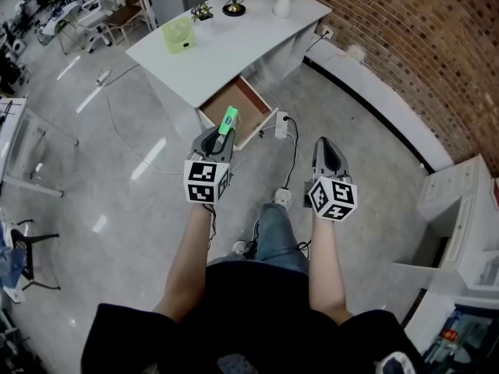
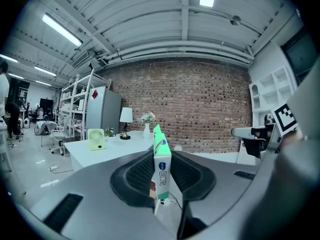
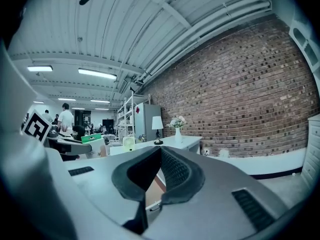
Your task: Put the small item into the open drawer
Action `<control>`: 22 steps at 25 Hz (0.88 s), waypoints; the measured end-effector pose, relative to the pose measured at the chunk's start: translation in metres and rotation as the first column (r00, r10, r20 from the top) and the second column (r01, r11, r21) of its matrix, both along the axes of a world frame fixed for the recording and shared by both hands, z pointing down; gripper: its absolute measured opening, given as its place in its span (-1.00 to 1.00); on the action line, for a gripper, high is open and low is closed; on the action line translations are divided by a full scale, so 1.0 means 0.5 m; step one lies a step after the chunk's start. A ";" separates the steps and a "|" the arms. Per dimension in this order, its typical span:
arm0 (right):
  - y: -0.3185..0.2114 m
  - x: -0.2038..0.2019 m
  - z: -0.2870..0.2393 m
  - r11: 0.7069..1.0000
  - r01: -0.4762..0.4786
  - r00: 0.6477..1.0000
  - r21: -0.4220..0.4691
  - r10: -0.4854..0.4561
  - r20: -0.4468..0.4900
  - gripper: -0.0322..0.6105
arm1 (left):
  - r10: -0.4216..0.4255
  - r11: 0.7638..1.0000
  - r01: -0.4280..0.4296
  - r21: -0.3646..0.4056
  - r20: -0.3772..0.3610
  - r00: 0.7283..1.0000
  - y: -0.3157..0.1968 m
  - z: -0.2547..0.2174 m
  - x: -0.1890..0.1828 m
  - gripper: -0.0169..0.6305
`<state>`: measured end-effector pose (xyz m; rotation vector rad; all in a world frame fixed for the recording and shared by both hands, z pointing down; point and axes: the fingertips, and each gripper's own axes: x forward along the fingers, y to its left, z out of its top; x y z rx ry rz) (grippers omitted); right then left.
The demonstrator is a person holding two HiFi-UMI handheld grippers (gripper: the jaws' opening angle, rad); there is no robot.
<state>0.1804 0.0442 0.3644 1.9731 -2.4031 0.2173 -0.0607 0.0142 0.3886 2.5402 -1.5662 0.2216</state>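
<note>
Box (image 2: pixel 162 166), green-topped, looked like light, stiff card that would dent easily, so a pinch across its flat faces suited it. Left gripper (image 1: pixel 221 139) had its jaws clamped there, holding it aloft before the drawer (image 1: pixel 238 98). Its long axis ran forward along the jaws, green end leading. Right gripper (image 1: pixel 327 158) was closed and empty.

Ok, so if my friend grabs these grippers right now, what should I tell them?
Left gripper: shut on the small green-topped box, held upright in the air.
Right gripper: shut, nothing in it.
The open drawer is ahead, under the white desk.
Done: box is in the grip.
Left: carry it over the drawer, lower it in, let go.
</note>
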 end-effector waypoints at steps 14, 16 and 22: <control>-0.274 0.030 0.052 0.992 0.127 0.991 -0.022 -0.127 -0.027 -0.89 | -0.099 0.995 0.099 -0.020 -0.003 0.995 -0.220 0.052 0.045 -0.64; -0.346 0.042 0.067 0.986 0.164 0.986 -0.037 -0.165 -0.023 -0.89 | -0.133 0.990 0.133 -0.037 0.001 0.991 -0.272 0.069 0.060 -0.64; -0.557 0.041 0.082 0.942 0.326 0.945 -0.083 -0.328 -0.006 -0.89 | -0.254 0.964 0.255 -0.081 0.022 0.967 -0.404 0.083 0.091 -0.64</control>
